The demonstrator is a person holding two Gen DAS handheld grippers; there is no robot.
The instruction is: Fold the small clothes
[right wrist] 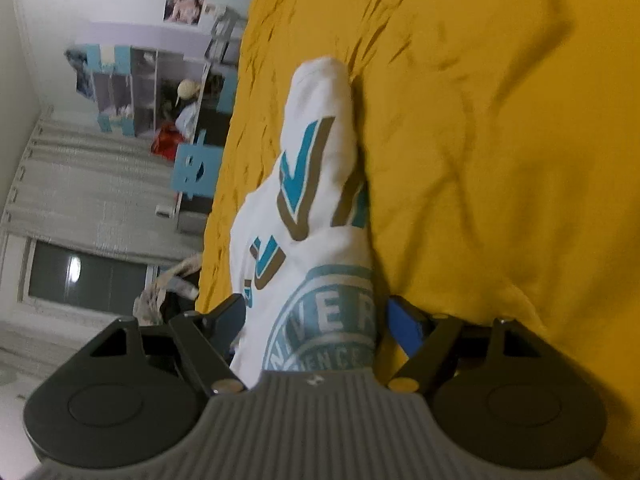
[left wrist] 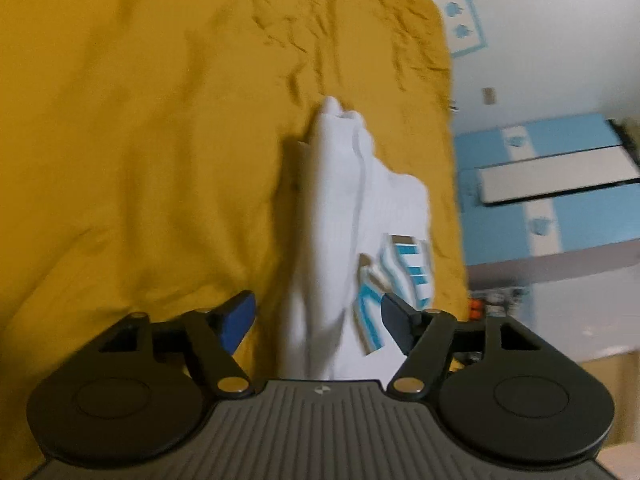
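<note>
Jaws of the left gripper (left wrist: 318, 316) stand wide, its blue pads on either side of a white shirt (left wrist: 340, 208) without pressing it. That shirt, printed in teal and tan, lies bunched in a long ridge on the yellow bedspread (left wrist: 140, 140), near the bed's edge. Jaws of the right gripper (right wrist: 316, 320) also stand wide, straddling the shirt (right wrist: 316, 184) at its round teal emblem; whether the pads brush the cloth cannot be told.
</note>
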